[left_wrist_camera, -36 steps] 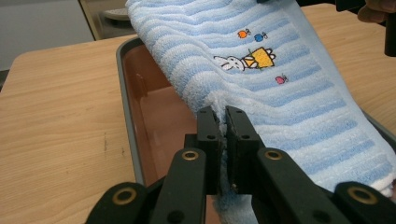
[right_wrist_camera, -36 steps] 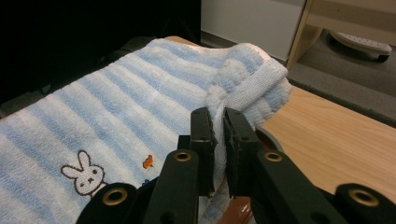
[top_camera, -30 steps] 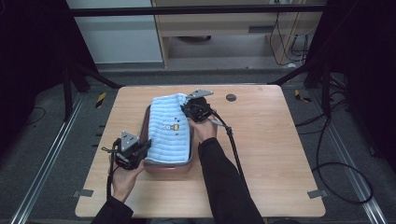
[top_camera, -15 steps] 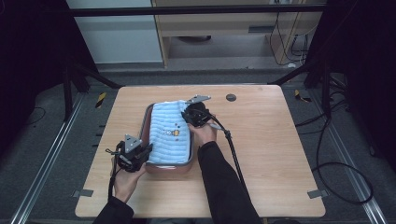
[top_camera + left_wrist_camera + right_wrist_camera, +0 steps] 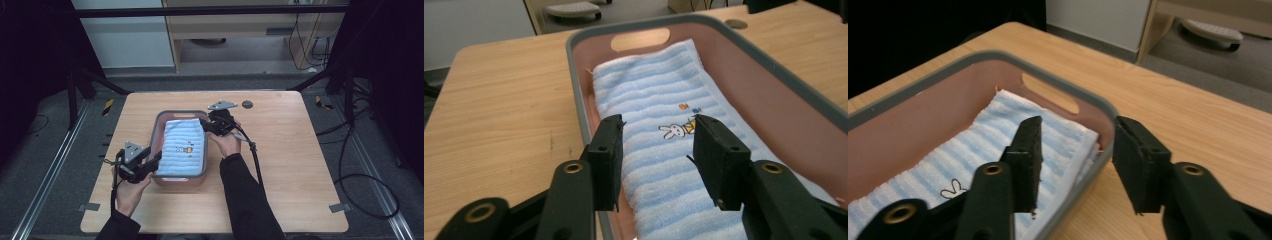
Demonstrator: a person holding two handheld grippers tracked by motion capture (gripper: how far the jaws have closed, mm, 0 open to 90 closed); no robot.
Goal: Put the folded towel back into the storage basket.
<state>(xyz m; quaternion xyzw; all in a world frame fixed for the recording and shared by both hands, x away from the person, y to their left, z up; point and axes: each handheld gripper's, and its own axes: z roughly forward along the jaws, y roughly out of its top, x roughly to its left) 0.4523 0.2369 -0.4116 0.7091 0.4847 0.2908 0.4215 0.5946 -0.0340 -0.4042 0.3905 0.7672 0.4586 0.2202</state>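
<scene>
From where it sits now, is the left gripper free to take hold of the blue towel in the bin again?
Probably yes. The left gripper has just been opening and hangs right over the blue towel in the bin; only the near rim lies below its jaws.

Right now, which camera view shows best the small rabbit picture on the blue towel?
The left gripper view: the rabbit picture lies close and sharp on the blue towel, between the black jaws. In the high view it is only a tiny mark. In the right gripper view only the ears show; one jaw covers the rest.
</scene>
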